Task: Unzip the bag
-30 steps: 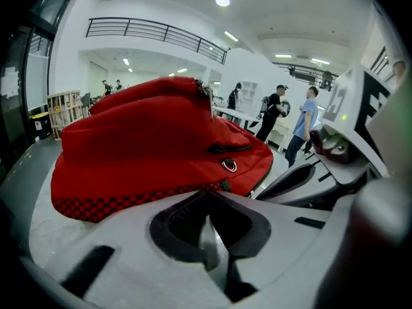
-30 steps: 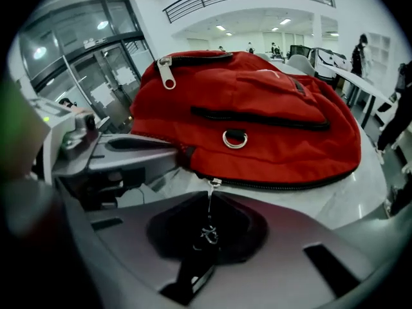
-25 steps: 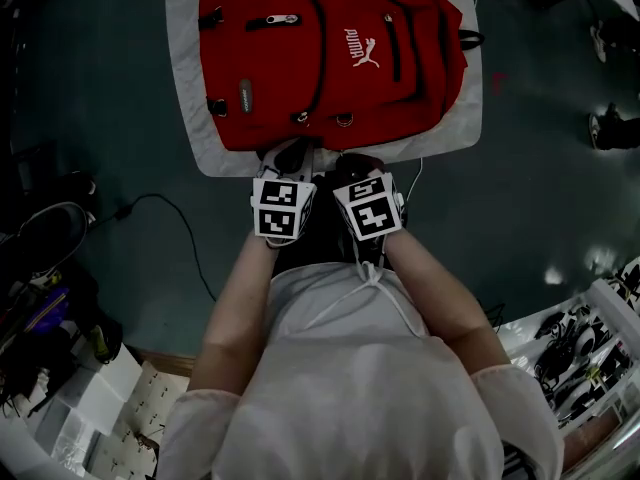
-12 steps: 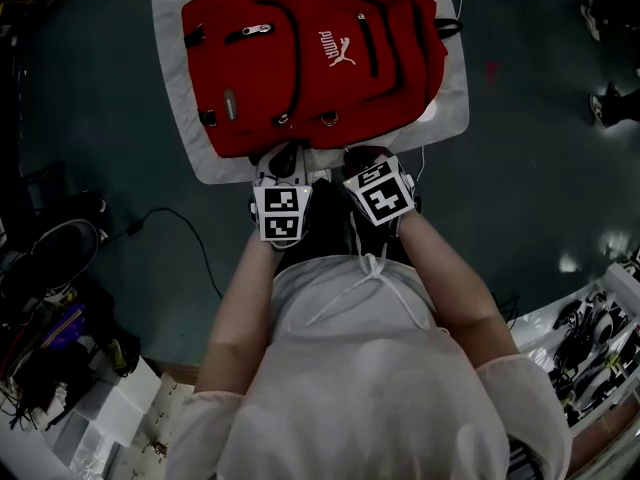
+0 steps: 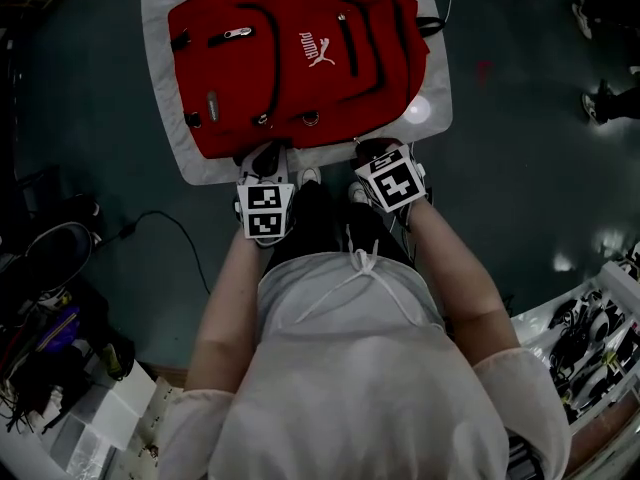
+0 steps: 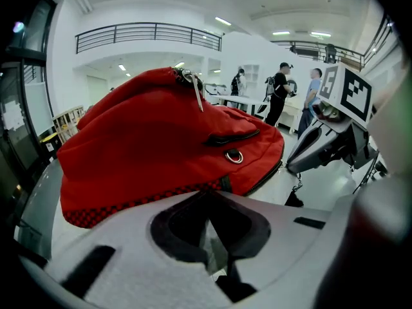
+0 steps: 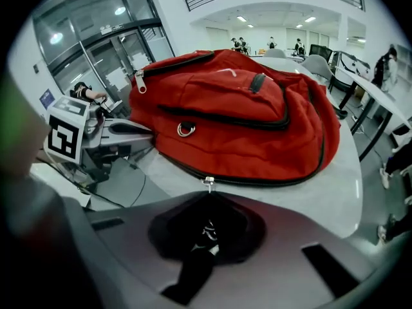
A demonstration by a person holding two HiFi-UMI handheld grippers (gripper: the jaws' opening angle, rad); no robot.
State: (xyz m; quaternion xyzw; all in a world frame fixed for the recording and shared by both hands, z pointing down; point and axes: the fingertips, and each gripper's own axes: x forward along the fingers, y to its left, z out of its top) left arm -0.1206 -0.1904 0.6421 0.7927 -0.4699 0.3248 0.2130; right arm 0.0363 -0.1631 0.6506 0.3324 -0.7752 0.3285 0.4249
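Note:
A red backpack (image 5: 300,58) lies flat on a pale grey table (image 5: 432,118); it fills the left gripper view (image 6: 161,140) and the right gripper view (image 7: 244,108). My left gripper (image 5: 264,158) is at the bag's near edge, left of centre. Its jaws (image 6: 209,205) look shut on the hem by a black strap. My right gripper (image 5: 372,150) is at the same edge, further right. It is shut (image 7: 207,201) on the black pull of the main zipper, whose metal slider (image 7: 207,183) shows just past the jaws. A metal ring (image 7: 186,129) hangs on the bag's front.
The table edge runs just in front of the person. A black cable (image 5: 170,218) lies on the dark floor to the left, beside cluttered boxes (image 5: 50,308). Bins of parts (image 5: 590,338) stand at the right. People (image 6: 280,92) stand far behind.
The right gripper has slid to the right along the bag's near edge, away from the left gripper, with the zipper pull in it. The left gripper stayed at the hem.

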